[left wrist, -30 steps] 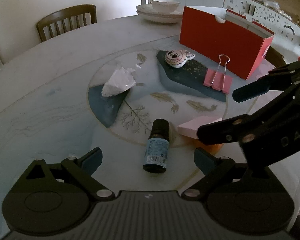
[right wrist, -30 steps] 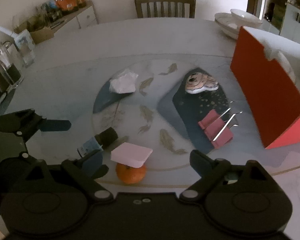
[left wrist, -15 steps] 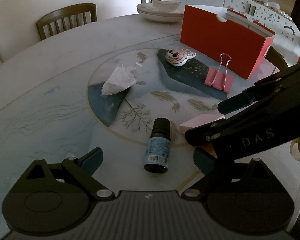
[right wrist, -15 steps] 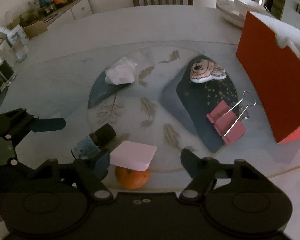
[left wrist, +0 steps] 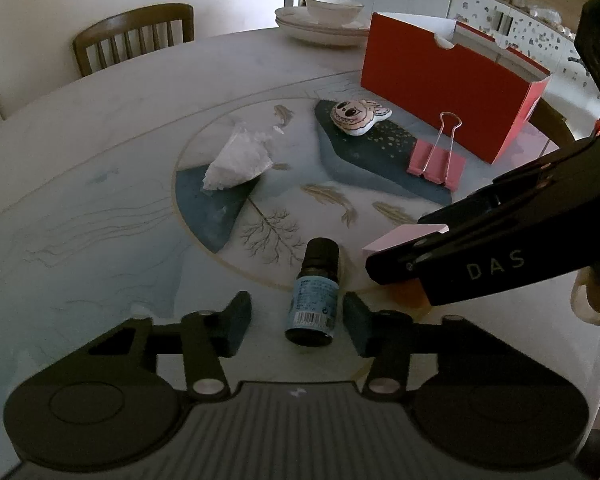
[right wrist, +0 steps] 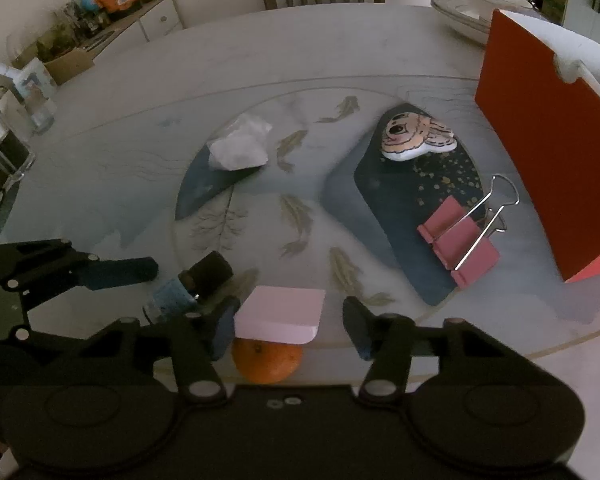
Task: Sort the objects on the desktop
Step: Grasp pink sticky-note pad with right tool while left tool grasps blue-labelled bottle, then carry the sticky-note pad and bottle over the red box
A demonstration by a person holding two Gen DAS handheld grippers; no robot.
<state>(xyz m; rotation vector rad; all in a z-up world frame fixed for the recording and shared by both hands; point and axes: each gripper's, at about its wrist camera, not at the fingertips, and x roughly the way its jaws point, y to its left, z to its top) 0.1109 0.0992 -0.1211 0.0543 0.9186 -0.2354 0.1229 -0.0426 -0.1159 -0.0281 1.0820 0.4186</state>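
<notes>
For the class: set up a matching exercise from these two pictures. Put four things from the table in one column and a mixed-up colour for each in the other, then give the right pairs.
Things
1. binder clip
2. small bottle's label
3. open box
4. fruit under the notepad

Colours
A. orange
B. red
C. pink
D. light blue

Pairs: 1-C, 2-D, 3-B, 4-A
</notes>
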